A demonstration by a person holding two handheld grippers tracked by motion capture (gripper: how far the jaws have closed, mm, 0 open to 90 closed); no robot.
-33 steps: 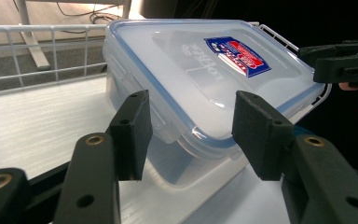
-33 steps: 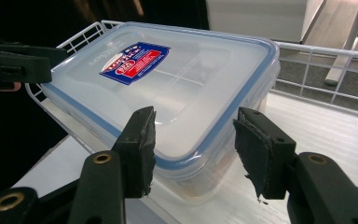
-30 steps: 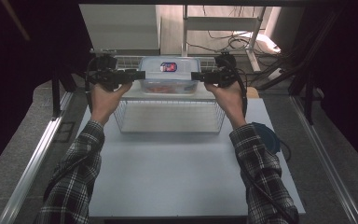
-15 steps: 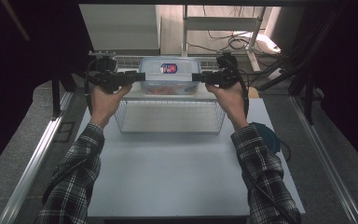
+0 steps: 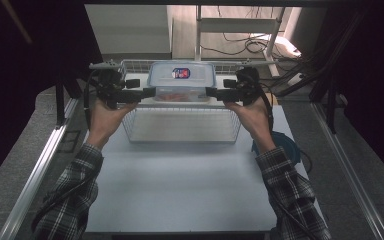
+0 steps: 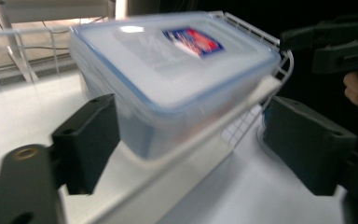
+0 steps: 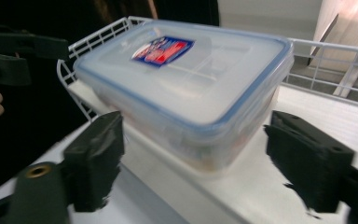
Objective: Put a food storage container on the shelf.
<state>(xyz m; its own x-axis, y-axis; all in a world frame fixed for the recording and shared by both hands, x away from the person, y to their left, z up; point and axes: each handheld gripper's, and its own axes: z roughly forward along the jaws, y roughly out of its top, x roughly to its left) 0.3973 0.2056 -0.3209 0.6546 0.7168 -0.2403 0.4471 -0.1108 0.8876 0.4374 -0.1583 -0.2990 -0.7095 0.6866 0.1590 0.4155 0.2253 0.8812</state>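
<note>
The box [image 7: 186, 93] between the jaws is looking like glossy translucent plastic; the basket [image 5: 180, 125] beneath is showing white-coated wire; the table [image 5: 180, 185] is appearing matt.

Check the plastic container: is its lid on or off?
On. The blue-rimmed lid sits flat over the container, label up; whether its side clips are latched, cannot tell.

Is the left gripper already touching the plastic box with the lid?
Apart. In the left gripper view, the left gripper has both jaws spread wide, with visible gaps beside the plastic box.
</note>
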